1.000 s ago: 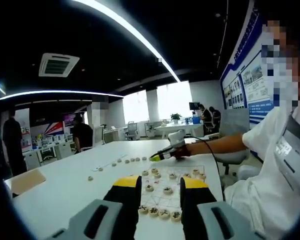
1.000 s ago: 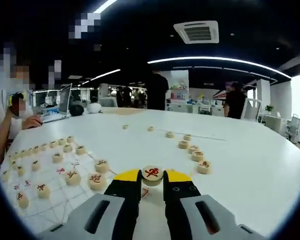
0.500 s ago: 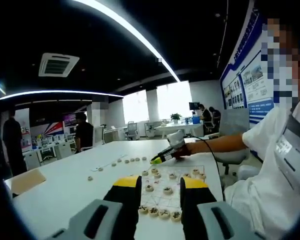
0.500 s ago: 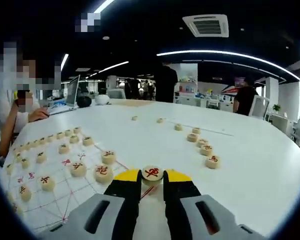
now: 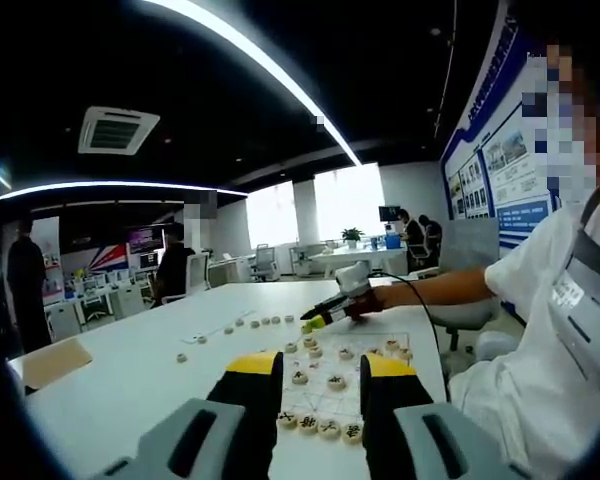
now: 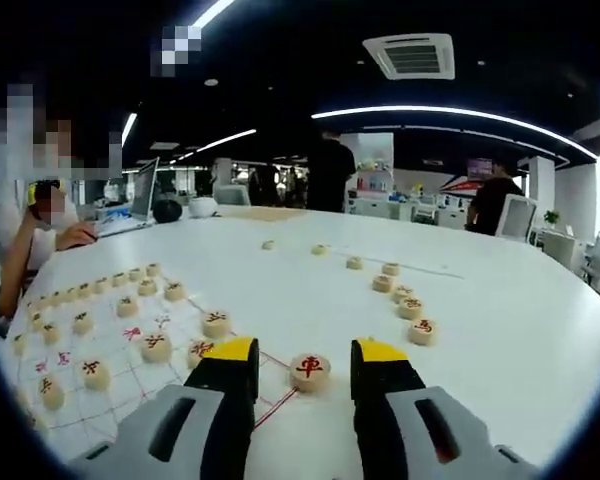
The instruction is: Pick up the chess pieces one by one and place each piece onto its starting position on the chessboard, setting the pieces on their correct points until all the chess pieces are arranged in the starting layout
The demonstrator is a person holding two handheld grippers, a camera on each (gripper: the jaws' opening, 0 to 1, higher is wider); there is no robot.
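While many pieces already stand on the chessboard (image 6: 130, 385), the right gripper (image 6: 305, 362) sits jaws wide around a red-marked piece (image 6: 309, 371) resting at the board's corner, the left gripper (image 5: 320, 378) hangs open and empty, and several loose pieces (image 6: 403, 298) await placing.

A red 車 is printed on the round chess piece (image 6: 309, 371) lying between the claw jaws.

The left gripper view looks low across the chessboard (image 5: 345, 385) toward the right gripper (image 5: 308, 320) beyond. The right gripper view faces back, close over the same chessboard's (image 6: 130, 345) corner and white table (image 6: 500, 330).
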